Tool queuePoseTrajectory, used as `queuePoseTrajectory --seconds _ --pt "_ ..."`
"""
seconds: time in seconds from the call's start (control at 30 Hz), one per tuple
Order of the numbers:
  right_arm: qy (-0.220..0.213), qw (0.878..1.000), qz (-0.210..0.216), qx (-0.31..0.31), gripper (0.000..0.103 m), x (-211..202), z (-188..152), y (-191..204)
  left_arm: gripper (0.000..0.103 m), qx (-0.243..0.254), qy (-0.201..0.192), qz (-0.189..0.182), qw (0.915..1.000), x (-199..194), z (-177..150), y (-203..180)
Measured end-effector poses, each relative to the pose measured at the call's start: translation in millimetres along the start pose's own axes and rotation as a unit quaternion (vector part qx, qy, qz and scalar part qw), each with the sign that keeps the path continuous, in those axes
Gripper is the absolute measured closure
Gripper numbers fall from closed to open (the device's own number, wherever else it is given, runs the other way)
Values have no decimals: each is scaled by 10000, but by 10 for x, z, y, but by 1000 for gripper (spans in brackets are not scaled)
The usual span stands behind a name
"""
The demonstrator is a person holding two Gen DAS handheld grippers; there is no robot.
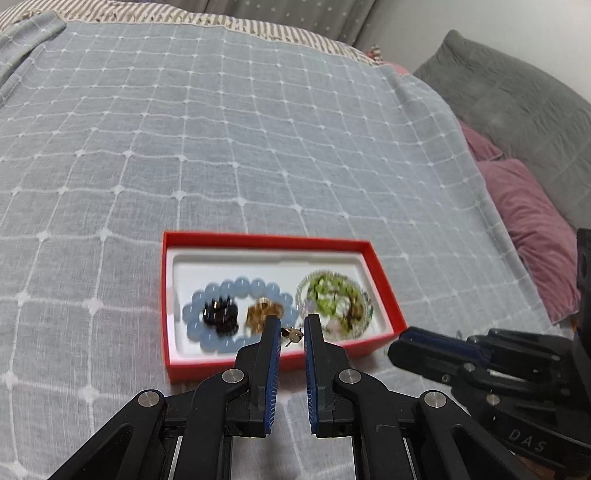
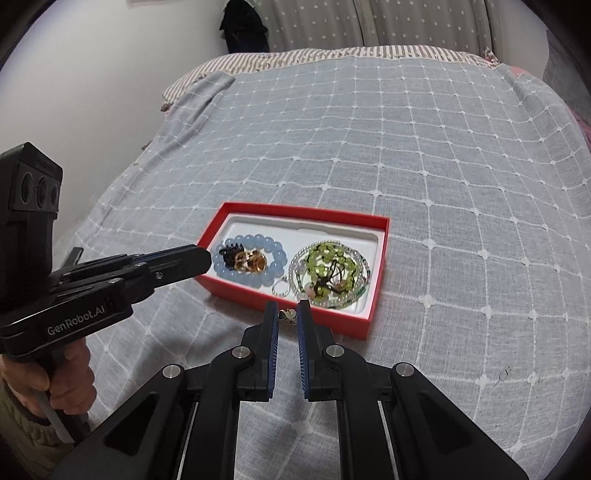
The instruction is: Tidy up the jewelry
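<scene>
Item 1. Red box (image 1: 266, 240) (image 2: 306, 212), open, white-lined, lying flat on the bedspread (image 1: 221, 129) (image 2: 406, 147). We record in its left half a blue bead bracelet (image 1: 236, 286) (image 2: 280, 258) ringing a dark cluster (image 1: 219, 315) (image 2: 229, 254) and an amber piece (image 1: 262, 310) (image 2: 255, 260). The right half holds a coiled green bead strand (image 1: 325, 291) (image 2: 325, 254) tangled with clear beads.

Item 2. Small gold trinket (image 1: 293, 335), pinched between the blue pads of the left gripper (image 1: 293, 321) (image 2: 203, 258). It sits over the box's near wall. From the right wrist we see this gripper reaching in level from the left, its tip over the box's left near corner. The left hand (image 2: 70, 380) is wrapped round its handle, low at the frame's edge.

Item 3. Second gold trinket (image 2: 288, 315), spanning the narrow gap of the right gripper (image 2: 287, 304) (image 1: 402, 341) pad to pad, so we log it as gripped. It lies just in front of the box's near wall. From the left wrist this gripper lies low, pointing at the box's right near corner.

Item 4. Surroundings: grey pillow (image 1: 517, 103) and mauve pillow (image 1: 528, 210) at the bed's right side, striped sheet (image 2: 295, 55) at the far end and a starred curtain (image 2: 369, 22) behind.
</scene>
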State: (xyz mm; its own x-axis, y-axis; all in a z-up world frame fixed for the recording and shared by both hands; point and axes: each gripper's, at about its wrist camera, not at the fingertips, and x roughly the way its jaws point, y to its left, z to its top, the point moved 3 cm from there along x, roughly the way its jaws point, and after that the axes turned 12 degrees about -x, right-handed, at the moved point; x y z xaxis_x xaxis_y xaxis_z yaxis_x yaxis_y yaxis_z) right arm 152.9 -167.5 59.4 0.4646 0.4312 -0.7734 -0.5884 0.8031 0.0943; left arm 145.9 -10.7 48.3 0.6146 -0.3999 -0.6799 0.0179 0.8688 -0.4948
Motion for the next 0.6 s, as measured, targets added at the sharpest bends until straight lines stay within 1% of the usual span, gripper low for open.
queuePoseTrajectory --seconds 0.1,0.3,0.6 --pt "-36 10000 -11 92 93 20 65 -65 96 -82 19 -58 9999 66 103 8" --pt "-76 9998 -73 176 93 123 215 -171 96 -162 53 71 9998 223 165 76" --pt "-129 9995 -97 287 92 267 338 -243 95 -98 6 262 9996 326 218 106"
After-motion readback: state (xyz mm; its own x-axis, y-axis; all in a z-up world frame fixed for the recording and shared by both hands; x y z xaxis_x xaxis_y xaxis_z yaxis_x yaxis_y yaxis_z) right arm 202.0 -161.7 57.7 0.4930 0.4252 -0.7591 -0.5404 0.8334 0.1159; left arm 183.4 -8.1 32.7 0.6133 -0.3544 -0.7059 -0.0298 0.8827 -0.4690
